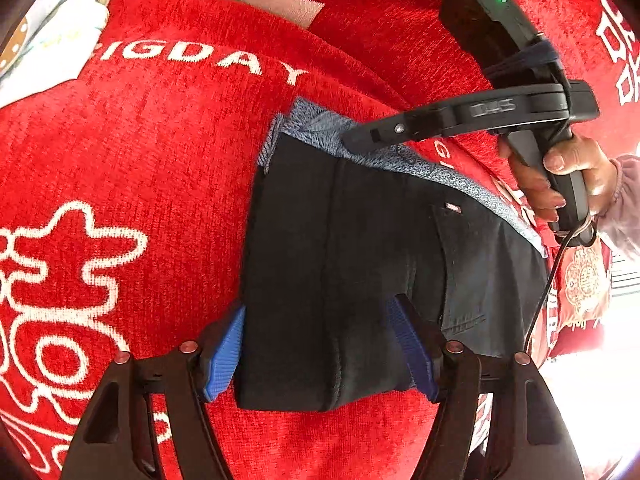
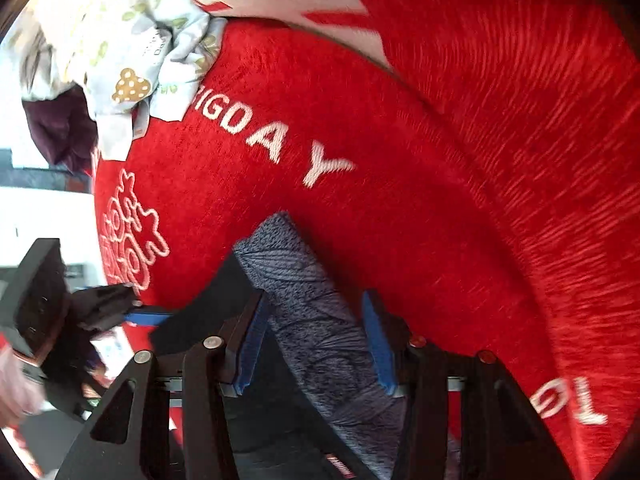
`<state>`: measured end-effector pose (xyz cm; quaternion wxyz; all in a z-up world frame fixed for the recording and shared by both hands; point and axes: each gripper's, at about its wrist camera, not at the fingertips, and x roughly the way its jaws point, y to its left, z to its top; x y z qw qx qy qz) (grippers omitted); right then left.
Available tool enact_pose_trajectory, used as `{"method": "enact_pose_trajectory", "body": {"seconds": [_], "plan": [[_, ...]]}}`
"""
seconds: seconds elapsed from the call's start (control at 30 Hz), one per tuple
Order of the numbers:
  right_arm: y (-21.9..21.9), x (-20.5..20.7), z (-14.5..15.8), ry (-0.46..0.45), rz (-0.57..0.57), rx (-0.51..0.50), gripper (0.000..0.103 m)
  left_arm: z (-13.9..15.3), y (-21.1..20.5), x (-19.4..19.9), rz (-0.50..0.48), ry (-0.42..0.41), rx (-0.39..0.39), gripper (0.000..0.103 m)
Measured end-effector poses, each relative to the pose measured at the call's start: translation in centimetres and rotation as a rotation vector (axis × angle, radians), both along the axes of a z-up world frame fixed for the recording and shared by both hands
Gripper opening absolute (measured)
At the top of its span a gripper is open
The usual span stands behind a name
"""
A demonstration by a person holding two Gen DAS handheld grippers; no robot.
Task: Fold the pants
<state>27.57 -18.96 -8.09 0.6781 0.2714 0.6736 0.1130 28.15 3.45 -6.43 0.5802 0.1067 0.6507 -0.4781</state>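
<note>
A red chenille cover (image 1: 168,168) with white woven lettering and outline patterns spreads under and beyond both sets of jaws, filling most of each view. On it lie the pants (image 1: 360,264), black with a heathered blue-grey waistband (image 1: 400,156), already folded into a compact rectangle. In the left wrist view the folded bundle runs straight out from between the jaws, its near end sitting in the gap and its waistband edge at the far side.

The left gripper (image 1: 320,344) has its jaws spread wide, one blue pad at each side of the near end of the pants; the pads stand beside the cloth's edges, and whether they press it cannot be told. The right gripper (image 2: 316,340) straddles the waistband, which passes between its blue pads (image 2: 378,344) with a visible gap on at least one side, so its jaws stand apart and not clamped. Seen from the left wrist view, the right gripper's tip rests over the waistband, ahead and to the right of the left jaws, with the person's right hand (image 1: 560,176) on its handle.

A pale patterned cloth (image 2: 120,40) lies bunched at the cover's edge, far ahead and left of the right jaws. A small red label (image 1: 453,208) sits on the black fabric just below the waistband.
</note>
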Motion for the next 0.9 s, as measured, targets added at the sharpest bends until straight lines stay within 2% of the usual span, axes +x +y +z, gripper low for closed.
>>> {"method": "enact_pose_trajectory", "body": {"seconds": [0.03, 0.23, 0.3, 0.37, 0.43, 0.5, 0.53, 0.57, 0.6, 0.7, 0.77, 0.83, 0.9], "plan": [[0.2, -0.1, 0.0, 0.011, 0.009, -0.009, 0.005, 0.2, 0.2, -0.1, -0.002, -0.015, 0.001, 0.062], [1.9, -0.1, 3.4, -0.060, 0.078, 0.084, 0.003, 1.8, 2.8, -0.8, -0.021, -0.057, -0.003, 0.062], [2.3, 0.5, 3.2, -0.055, 0.072, 0.093, 0.003, 1.1, 2.8, -1.0, -0.012, -0.078, 0.035, 0.062], [2.9, 1.3, 1.7, -0.025, 0.066, 0.027, 0.003, 1.0, 3.9, -0.7, 0.015, -0.118, 0.091, 0.062], [3.1, 1.7, -0.7, 0.027, 0.042, -0.078, 0.006, 1.4, 4.0, -0.3, 0.052, -0.152, 0.104, 0.062], [2.6, 1.3, -1.9, 0.031, -0.048, -0.083, 0.008, 2.7, 4.1, 0.1, 0.086, -0.165, 0.078, 0.062], [2.2, 1.0, -1.5, 0.017, -0.087, -0.080, 0.013, 3.4, 3.9, 0.2, 0.092, -0.177, 0.068, 0.062], [1.6, 0.3, -0.9, -0.004, -0.129, -0.085, 0.024, 4.0, 3.7, 0.2, 0.088, -0.186, 0.060, 0.062], [1.1, -0.6, 0.1, -0.024, -0.163, -0.102, 0.027, 4.6, 3.1, 0.1, 0.082, -0.197, 0.054, 0.062], [-0.9, -4.1, 2.9, -0.057, -0.265, -0.097, 0.027, 5.5, 0.6, -0.9, 0.051, -0.201, 0.030, 0.063], [-2.1, -7.5, 4.6, -0.083, -0.339, -0.045, 0.027, 5.8, -1.7, -2.1, 0.029, -0.217, 0.017, 0.070], [-2.8, -11.2, 4.9, -0.057, -0.391, -0.024, 0.027, 5.2, -4.4, -3.4, 0.029, -0.235, 0.018, 0.071], [-3.9, -14.1, 3.7, -0.003, -0.443, -0.081, 0.026, 3.7, -7.7, -4.5, 0.041, -0.237, 0.033, 0.071]]}}
